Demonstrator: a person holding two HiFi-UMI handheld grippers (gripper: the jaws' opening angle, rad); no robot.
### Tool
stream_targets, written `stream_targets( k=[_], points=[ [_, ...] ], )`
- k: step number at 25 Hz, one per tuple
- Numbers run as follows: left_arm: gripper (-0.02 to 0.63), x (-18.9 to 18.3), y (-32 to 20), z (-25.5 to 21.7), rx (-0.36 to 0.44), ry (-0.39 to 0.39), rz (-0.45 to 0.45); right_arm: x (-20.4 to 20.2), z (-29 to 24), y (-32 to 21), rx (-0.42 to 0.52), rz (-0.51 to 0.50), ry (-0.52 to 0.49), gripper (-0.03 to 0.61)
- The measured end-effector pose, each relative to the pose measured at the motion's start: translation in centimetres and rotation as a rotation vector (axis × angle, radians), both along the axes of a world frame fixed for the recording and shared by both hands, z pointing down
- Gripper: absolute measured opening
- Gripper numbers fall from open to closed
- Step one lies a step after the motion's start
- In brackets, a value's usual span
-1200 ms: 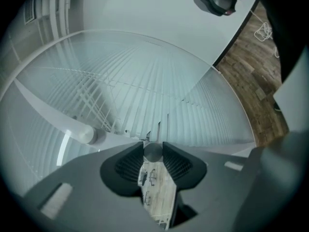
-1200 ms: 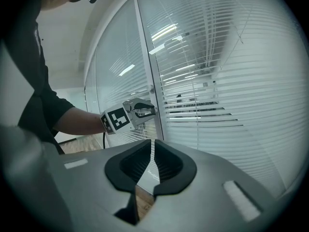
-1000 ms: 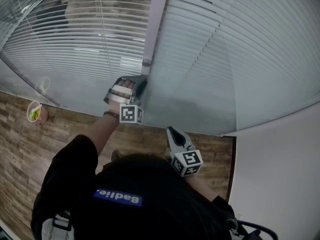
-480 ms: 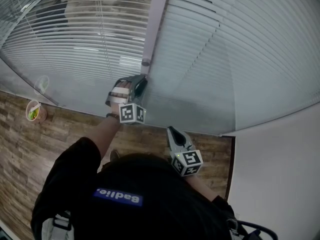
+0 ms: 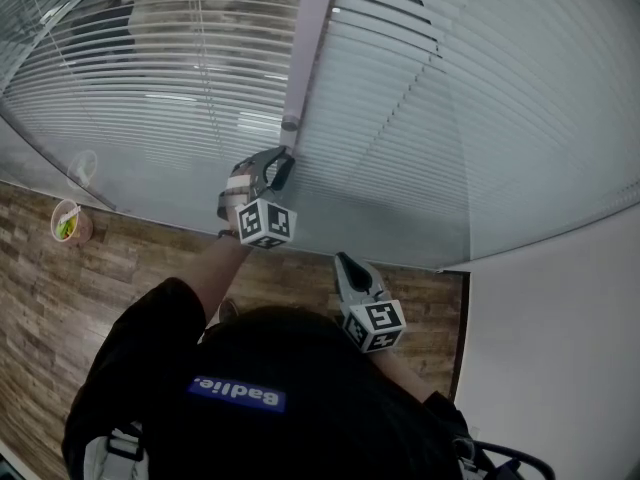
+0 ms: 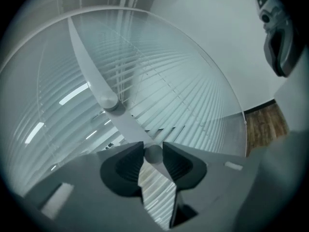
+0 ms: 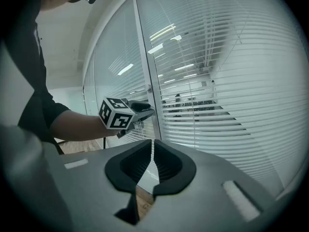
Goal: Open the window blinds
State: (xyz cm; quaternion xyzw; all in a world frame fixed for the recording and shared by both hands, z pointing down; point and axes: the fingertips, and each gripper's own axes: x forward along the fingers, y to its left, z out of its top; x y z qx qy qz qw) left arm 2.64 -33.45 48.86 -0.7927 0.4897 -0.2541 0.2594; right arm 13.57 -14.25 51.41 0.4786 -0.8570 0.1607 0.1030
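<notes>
- Grey jaws of the left gripper (image 6: 153, 151) are clamped on a small round knob (image 6: 153, 154), one pad against each side of it.
- That knob sits on the pale upright post (image 5: 310, 38) between two glazed panes, and a second round cap (image 6: 108, 102) sits on the same post just above it.
- From the head view, the left gripper reaches out roughly level to the post, with its marker cube (image 5: 264, 222) nearest the person and a bare forearm (image 5: 205, 268) behind it.
- The right gripper (image 7: 152, 145) holds nothing: its jaws stand together with only a thin slit between them.
- It hangs back from the glass, close to the person's body and well apart from the left gripper, pointing toward the panes.
- The right-hand blind (image 5: 480, 88) fills the pane on the right of the post, and its white slats run side to side.
- In the right gripper view, a room with ceiling lights shows through the gaps between those slats.
- The left-hand blind (image 5: 150, 78) fills the pane on the other side, and a floor and chairs beyond show through its slats.
- Below the panes runs a wooden floor (image 5: 60, 298).
- A small bowl (image 5: 72, 224) with something green in it stands on the floor close to the left pane.
- A white wall (image 5: 560, 348) meets the glazing at the right.
</notes>
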Motion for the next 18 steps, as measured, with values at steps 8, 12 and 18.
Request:
stream_targets(
  k=[8, 12, 18],
  points=[
    [0.119, -0.29, -0.31, -0.16, -0.089, 0.175, -0.022, -0.01, -0.18, -0.15, 0.0, -0.005, 0.0, 0.018],
    [0.12, -0.34, -0.27, -0.3, -0.108, 0.208, -0.024, -0.08, -0.27, -0.08, -0.001, -0.006, -0.001, 0.018],
    [0.12, -0.41, -0.21, -0.29, -0.112, 0.212, -0.023, -0.22, -0.21, -0.02, -0.001, -0.006, -0.004, 0.018]
  ],
)
